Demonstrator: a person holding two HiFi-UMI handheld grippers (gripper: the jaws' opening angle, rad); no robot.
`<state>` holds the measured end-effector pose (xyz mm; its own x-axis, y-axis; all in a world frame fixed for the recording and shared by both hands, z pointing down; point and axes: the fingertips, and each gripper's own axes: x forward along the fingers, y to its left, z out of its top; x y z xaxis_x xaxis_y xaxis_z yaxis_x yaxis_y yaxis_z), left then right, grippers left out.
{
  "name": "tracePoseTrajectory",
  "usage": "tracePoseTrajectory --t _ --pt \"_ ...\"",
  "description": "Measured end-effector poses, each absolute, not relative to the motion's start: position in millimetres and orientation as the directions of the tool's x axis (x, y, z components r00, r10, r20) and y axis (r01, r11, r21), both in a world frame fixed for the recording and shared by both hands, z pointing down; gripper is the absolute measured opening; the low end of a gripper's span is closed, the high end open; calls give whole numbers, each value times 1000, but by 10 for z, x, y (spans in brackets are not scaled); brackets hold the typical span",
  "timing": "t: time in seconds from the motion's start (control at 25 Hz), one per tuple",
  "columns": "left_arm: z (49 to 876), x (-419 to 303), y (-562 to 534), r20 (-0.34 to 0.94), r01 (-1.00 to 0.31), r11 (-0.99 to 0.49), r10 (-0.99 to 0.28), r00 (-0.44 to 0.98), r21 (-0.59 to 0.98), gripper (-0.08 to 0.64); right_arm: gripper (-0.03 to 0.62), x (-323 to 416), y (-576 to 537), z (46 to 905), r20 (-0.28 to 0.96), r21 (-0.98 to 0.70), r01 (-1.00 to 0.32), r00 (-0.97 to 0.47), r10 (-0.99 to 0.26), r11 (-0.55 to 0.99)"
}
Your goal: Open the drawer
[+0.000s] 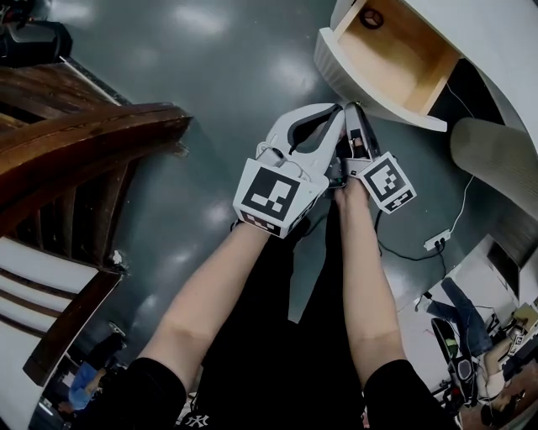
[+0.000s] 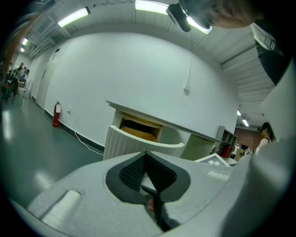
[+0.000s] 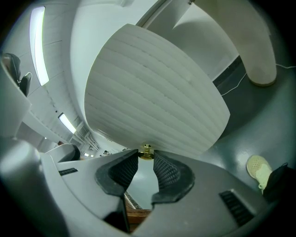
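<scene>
Both bare forearms reach forward and down, almost parallel. The left forearm angles in from the left and the right forearm runs nearly straight, so the two grippers sit side by side, just beside each other, over the dark floor. Marker cubes face the head camera: left cube, right cube. Right gripper points at the drawer. Its jaws are narrow, with the tips pinched on either side of the brass knob on the ribbed white drawer front. Left gripper has its jaws closed tip to tip with nothing between them. It aims toward the drawer but stays clear of it. The drawer is at the head view's upper right, pulled out of the white desk, with its wooden inside exposed. A dark ring-shaped item lies in its far corner; I can't tell what it is. A wooden chair is at the left, well apart from the grippers. A power strip is on the floor at the right. In the left gripper view, a red fire extinguisher stands against the far wall.
</scene>
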<state>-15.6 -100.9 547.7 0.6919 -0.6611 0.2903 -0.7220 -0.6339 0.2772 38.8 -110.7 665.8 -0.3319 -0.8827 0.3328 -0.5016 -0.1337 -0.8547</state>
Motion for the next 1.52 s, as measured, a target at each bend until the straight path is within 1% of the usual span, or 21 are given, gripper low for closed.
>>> tracePoseTrajectory --t 0.44,0.68,0.8,1.08,1.52 --pt "5395 -262 -832 305 -716 -638 -649 698 282 8 112 311 -1017 6662 330 -873 -465 -343 -879 -146" --pt "5208 -290 -766 319 -712 -644 -638 701 279 8 121 270 -922 6637 375 -873 -444 -353 -857 -199" --pt "5057 -280 -728 327 -710 -647 -631 703 278 8 113 230 -802 6489 396 -862 -468 -377 -837 -197" --pt "4640 -266 -777 330 -719 -641 -640 694 270 8 51 226 -767 5726 367 -824 -561 -432 -824 -73" --pt "3611 -149 -686 277 -686 -685 -628 727 246 8 21 279 -744 4153 269 -714 -683 -470 -841 154"
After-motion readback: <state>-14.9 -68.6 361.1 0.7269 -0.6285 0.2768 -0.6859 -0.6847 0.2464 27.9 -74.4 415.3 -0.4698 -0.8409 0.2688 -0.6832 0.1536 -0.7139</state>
